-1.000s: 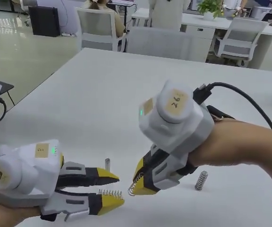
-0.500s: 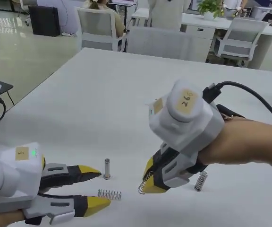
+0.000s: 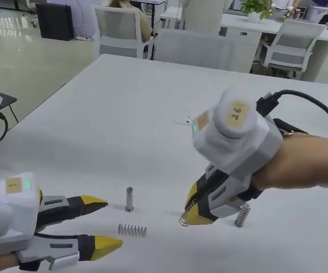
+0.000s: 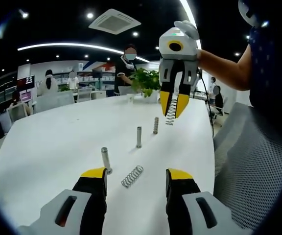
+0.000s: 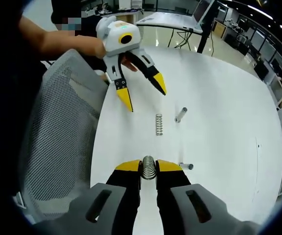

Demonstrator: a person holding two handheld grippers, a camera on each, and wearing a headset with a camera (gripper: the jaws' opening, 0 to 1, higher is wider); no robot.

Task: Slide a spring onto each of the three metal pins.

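Currently the right gripper [image 3: 193,216], low and centre-right in the head view, is clamped on a spring [image 5: 149,168] held between its yellow tips. At lower left the left gripper [image 3: 111,222] has its jaws apart. A loose spring [image 3: 132,230] lies flat on the white table [image 3: 124,114] beside them, below an upright pin [image 3: 130,199].

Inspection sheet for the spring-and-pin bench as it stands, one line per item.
Surface: white table, clean.
Job's things: near pin and middle pin bare, upright; far spring upright, apparently on its pin; loose spring lying flat.
Clutter: small white scrap, too small to identify.
Grippers: left claw open, empty; right claw shut on held spring.
Cables: black cable arching from the right claw's body.
Surroundings: office chairs, desks, a plant.
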